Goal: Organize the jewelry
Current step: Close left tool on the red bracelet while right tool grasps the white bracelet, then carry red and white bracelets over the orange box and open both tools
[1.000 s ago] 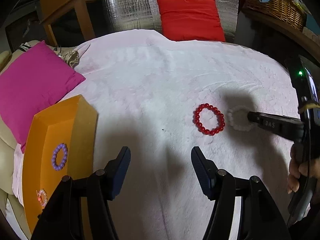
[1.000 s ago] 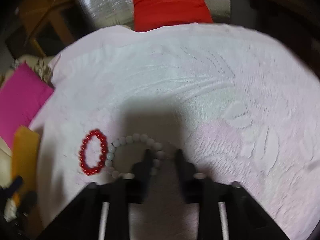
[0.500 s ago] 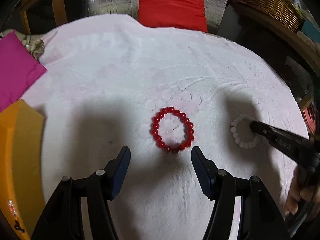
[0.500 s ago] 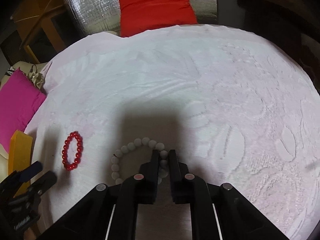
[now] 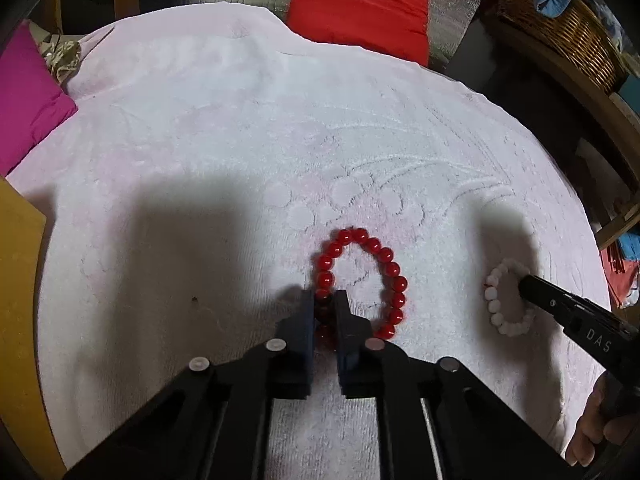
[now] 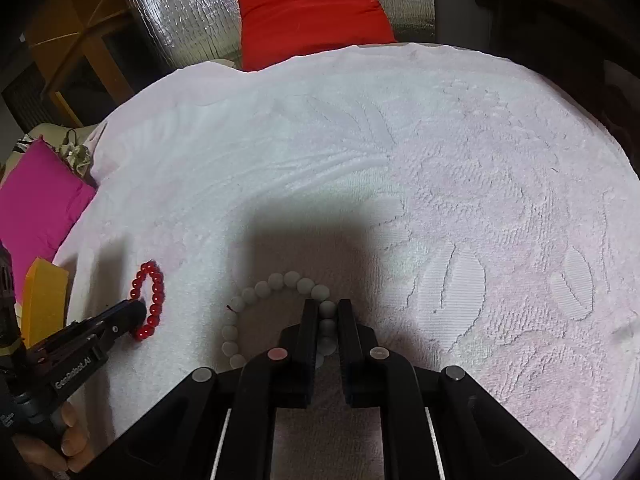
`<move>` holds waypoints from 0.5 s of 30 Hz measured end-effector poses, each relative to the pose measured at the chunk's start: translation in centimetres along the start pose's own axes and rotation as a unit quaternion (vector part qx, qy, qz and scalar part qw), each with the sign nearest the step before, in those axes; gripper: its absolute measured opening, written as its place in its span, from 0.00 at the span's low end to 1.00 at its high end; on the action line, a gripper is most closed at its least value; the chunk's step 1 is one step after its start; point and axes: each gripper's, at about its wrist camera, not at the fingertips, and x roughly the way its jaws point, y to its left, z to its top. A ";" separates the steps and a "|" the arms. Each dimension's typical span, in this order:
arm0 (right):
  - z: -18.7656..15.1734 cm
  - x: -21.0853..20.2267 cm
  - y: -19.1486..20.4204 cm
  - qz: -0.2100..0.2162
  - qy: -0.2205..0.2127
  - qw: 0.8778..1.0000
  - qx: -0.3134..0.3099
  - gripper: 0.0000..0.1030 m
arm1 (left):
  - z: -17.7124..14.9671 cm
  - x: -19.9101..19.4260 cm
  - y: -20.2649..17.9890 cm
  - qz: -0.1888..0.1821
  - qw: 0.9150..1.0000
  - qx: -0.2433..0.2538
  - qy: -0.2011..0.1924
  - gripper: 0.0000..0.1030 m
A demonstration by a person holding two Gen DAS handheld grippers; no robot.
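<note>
A red bead bracelet [image 5: 362,280] lies on the pale pink towel [image 5: 240,140]. My left gripper [image 5: 324,300] is shut on its near left beads. To its right lies a white bead bracelet [image 5: 506,306], and my right gripper [image 5: 528,286] reaches it from the right. In the right wrist view my right gripper [image 6: 326,308] is shut on the right side of the white bead bracelet [image 6: 276,284]. There the red bead bracelet [image 6: 150,300] lies at the left with my left gripper [image 6: 138,310] on it.
An orange tray [image 5: 16,280] sits at the towel's left edge. A magenta cushion [image 5: 28,100] lies at far left, a red cushion [image 5: 356,8] at the back, a wicker basket [image 5: 560,20] at upper right. A hand [image 5: 592,432] holds the right tool.
My left gripper moved right over the red bracelet, came down and shut on its beads. My right gripper shifted a little on the white bracelet, then held still.
</note>
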 end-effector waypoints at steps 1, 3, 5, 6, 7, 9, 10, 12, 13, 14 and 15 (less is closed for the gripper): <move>0.0 -0.1 -0.1 0.003 -0.002 1.000 0.001 0.10 | -0.1 -0.2 -0.1 0.001 1.000 0.000 -0.001 0.09; 0.0 -0.5 -0.2 0.012 -0.005 1.000 0.004 0.10 | -0.5 -0.8 -0.4 0.004 1.000 0.005 -0.007 0.09; 0.0 -0.9 -0.3 0.022 -0.012 1.000 0.009 0.10 | -0.9 -1.6 -0.7 0.008 1.000 0.008 -0.018 0.09; 0.0 -1.2 -0.4 0.027 -0.016 0.999 0.010 0.10 | -1.1 -2.0 -0.7 0.009 1.000 0.010 -0.023 0.09; 0.0 -1.4 -0.4 0.034 -0.019 0.999 0.011 0.10 | -1.3 -2.6 -0.8 0.009 0.999 0.014 -0.029 0.09; 0.0 -2.0 -0.5 0.047 -0.026 0.998 0.015 0.10 | -1.5 -3.9 -1.3 0.008 0.999 0.021 -0.044 0.09; 0.0 -2.2 -0.5 0.053 -0.029 0.998 0.017 0.10 | -1.7 -4.5 -1.2 0.006 0.998 0.023 -0.050 0.09; 0.0 -2.6 -0.9 0.069 -0.032 0.997 0.025 0.10 | -2.2 -6.0 -1.2 0.002 0.998 0.026 -0.061 0.09; 0.0 -2.9 -1.1 0.085 -0.033 0.995 0.034 0.10 | -2.4 -6.7 -1.3 -0.001 0.997 0.028 -0.067 0.09; 0.0 -3.1 -1.3 0.095 -0.035 0.994 0.039 0.10 | -2.6 -7.3 -1.3 -0.004 0.997 0.029 -0.071 0.09; -0.1 -3.3 -1.5 0.101 -0.037 0.993 0.043 0.10 | -2.8 -7.9 -1.4 -0.006 0.997 0.031 -0.075 0.09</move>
